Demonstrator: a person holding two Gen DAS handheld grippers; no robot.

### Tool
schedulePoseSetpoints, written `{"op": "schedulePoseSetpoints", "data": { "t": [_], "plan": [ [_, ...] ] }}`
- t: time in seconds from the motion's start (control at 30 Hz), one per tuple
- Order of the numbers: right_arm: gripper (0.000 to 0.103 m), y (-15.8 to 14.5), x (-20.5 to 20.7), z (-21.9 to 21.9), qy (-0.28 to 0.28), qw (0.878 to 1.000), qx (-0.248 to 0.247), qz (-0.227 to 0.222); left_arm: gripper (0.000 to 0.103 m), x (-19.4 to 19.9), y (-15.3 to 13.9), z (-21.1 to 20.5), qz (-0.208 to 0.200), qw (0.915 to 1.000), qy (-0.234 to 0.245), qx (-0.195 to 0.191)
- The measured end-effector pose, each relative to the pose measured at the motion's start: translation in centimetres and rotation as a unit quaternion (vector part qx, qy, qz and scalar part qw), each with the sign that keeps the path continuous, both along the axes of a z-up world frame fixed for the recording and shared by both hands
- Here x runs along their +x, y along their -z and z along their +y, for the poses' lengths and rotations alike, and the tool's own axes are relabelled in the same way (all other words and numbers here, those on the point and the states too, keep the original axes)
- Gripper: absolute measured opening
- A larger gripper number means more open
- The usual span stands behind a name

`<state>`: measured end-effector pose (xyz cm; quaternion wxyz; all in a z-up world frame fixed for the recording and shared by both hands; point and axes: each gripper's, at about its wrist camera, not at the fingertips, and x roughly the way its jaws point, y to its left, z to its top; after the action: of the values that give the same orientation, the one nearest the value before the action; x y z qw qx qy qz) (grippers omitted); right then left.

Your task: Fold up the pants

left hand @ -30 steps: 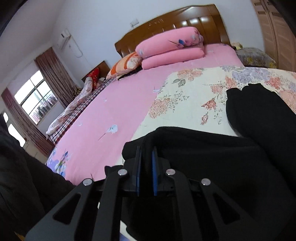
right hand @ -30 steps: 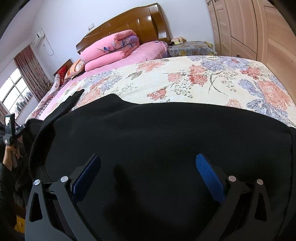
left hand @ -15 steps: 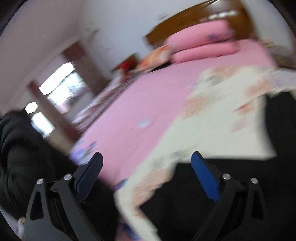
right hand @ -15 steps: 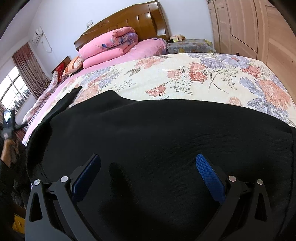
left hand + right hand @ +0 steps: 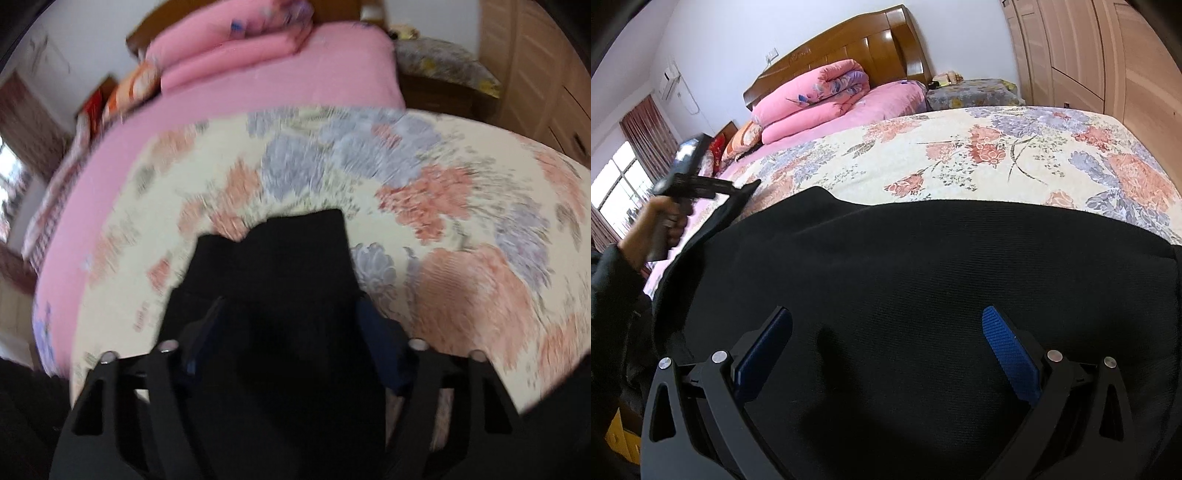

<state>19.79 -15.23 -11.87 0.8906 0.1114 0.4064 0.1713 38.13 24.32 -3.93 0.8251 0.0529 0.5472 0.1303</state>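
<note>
Black pants [image 5: 923, 277] lie spread on the floral sheet [image 5: 997, 155] of a bed. My right gripper [image 5: 886, 332] hovers open just over their wide part, nothing between its blue pads. In the blurred left wrist view, a narrow end of the pants [image 5: 288, 266] runs up between the fingers of my left gripper [image 5: 291, 325]. Its jaws are closing, and the pads do not clearly press the cloth. The right wrist view shows the left gripper [image 5: 738, 188] in a hand [image 5: 661, 221] at the pants' far left tip.
Folded pink quilts [image 5: 812, 103] and pillows lie at the wooden headboard [image 5: 849, 48]. A pink sheet [image 5: 258, 96] covers the bed's far half. Wooden wardrobe doors [image 5: 1108, 55] stand on the right, beside a covered nightstand [image 5: 971, 92]. A window is at the far left.
My left gripper let go of the black cloth it was shut on, opened wide, and swung across to the pants' narrow end, tilting downward. The right gripper stayed put and open.
</note>
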Motion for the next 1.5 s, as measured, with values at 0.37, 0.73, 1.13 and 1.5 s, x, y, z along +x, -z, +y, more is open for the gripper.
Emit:
{"op": "schedulePoseSetpoints", "data": {
  "t": [0.37, 0.73, 1.13, 1.5],
  "plan": [
    [0.099, 0.0, 0.1, -0.3, -0.002, 1.000, 0.017, 0.002, 0.066, 0.0, 1.0, 0.7, -0.030, 0.9964, 0.014, -0.078],
    [0.099, 0.1, 0.1, -0.3, -0.002, 1.000, 0.017, 0.003, 0.045, 0.6, 2.5, -2.2, -0.017, 0.9987, 0.030, 0.037],
    [0.099, 0.0, 0.0, -0.5, -0.003, 1.000, 0.029, 0.001, 0.019, -11.7, -7.8, 5.5, -0.208, 0.9774, -0.033, -0.018],
    [0.099, 0.0, 0.0, -0.6, -0.003, 1.000, 0.028, 0.000, 0.020, -32.5, -3.0, 28.0, -0.226, 0.9109, -0.242, -0.247]
  ]
}}
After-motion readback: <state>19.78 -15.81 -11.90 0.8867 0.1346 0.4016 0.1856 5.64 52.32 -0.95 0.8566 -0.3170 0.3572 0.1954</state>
